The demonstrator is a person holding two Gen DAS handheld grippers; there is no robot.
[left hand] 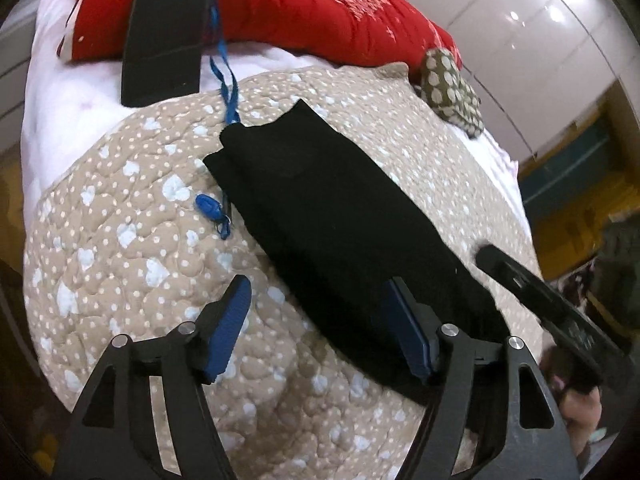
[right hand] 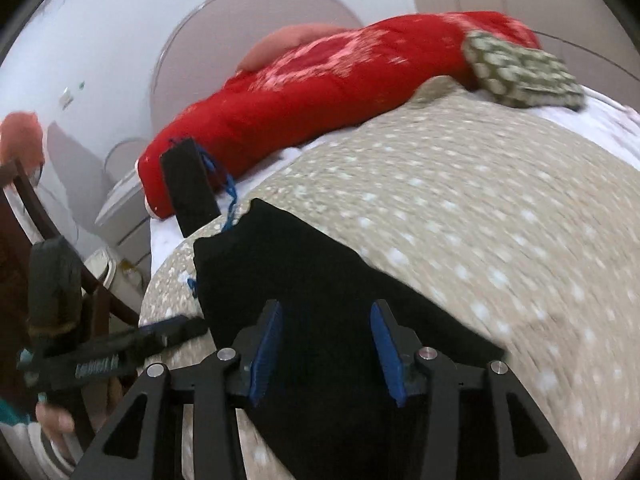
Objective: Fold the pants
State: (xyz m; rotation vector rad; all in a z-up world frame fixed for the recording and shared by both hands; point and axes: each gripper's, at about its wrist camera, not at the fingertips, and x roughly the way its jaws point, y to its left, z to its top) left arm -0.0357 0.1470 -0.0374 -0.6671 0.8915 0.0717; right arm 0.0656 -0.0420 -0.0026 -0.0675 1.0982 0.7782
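Note:
Black pants (left hand: 328,216) lie folded lengthwise in a long strip on a beige quilt with white dots (left hand: 132,240); they also show in the right wrist view (right hand: 320,276). My left gripper (left hand: 316,320) is open, its right finger over the near edge of the pants, its left finger over bare quilt. My right gripper (right hand: 326,348) is open, both blue pads above the near end of the pants. The right gripper shows at the right in the left wrist view (left hand: 536,300); the left gripper shows at lower left in the right wrist view (right hand: 116,348).
A red blanket (left hand: 288,8) lies at the bed's far end, with an olive dotted cushion (left hand: 448,88). A black strap (left hand: 168,32) with a blue cord (left hand: 226,80) and blue clip (left hand: 208,206) lies beside the pants' far end. A dark wooden chair (right hand: 60,248) stands left of the bed.

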